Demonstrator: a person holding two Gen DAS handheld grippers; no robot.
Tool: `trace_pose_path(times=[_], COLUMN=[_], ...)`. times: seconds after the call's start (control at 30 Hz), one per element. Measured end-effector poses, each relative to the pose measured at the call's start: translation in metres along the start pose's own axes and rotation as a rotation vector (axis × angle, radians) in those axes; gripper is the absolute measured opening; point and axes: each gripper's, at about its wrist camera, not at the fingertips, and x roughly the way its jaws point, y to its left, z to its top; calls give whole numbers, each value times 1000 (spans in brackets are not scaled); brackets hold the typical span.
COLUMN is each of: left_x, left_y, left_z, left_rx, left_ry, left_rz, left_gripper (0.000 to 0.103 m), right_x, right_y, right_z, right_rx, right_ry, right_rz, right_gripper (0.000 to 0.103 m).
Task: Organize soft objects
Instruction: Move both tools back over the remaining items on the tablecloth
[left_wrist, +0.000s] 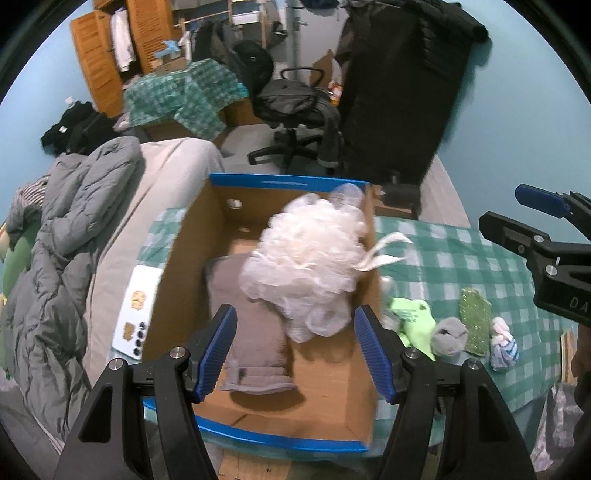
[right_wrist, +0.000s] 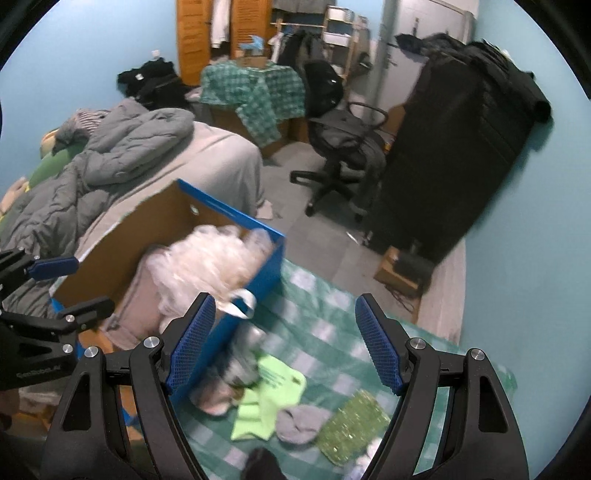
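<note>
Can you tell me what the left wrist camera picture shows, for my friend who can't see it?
A cardboard box with blue edges holds a white bath pouf and a folded grey towel; the open left tool is above it, empty. Beside it, a checked cloth holds a green sock and other small soft things.

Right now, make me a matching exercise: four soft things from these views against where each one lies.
1. white mesh pouf
2. grey towel
3. lime-green cloth
4. green sparkly sponge

A. flat on the box floor
B. on the checked tablecloth, just outside the box wall
C. on top of the towel, in the box
D. on the tablecloth, between two rolled socks

Pairs: 1-C, 2-A, 3-B, 4-D
</note>
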Motion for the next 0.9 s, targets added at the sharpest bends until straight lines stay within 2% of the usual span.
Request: trace_pose_path(times=[0.43, 0.9], left_x=[9, 31], left_y=[-65, -122], left_z=[-1, -18], left_rx=[109, 215], left_ry=[31, 91], left_rz=[-84, -133], left_gripper=[68, 68], right_x=[-18, -17], right_y=[-61, -109], right_z=[-45, -106], right_rx=[116, 226], right_ry=[58, 156], right_rz=[-94, -161], right_gripper=[78, 78])
